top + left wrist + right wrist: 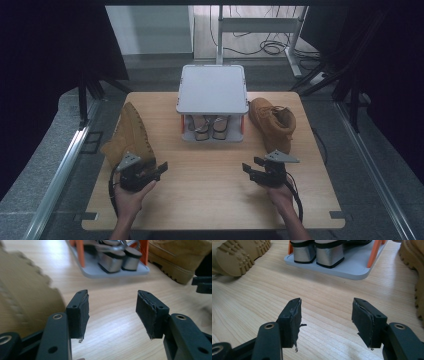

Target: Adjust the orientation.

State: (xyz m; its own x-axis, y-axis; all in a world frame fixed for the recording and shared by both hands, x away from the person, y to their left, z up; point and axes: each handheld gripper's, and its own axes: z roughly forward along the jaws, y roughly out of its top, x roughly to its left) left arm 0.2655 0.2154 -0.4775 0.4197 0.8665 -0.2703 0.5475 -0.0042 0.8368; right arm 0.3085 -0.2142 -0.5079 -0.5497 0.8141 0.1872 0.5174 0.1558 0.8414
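The table [210, 190] carries a grey rack [212, 89] at its far middle, with heeled shoes [210, 127] on the lower shelf. A tan boot [129, 132] lies on its side at the left; another boot [272, 122] stands at the right. The left gripper [152, 170] sits just beside the fallen boot, jaws apart and empty. The right gripper [252, 167], near the standing boot, also gapes with nothing between its jaws.

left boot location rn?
High view: left boot lies on its side at the table's left edge, between shoe rack and left gripper.
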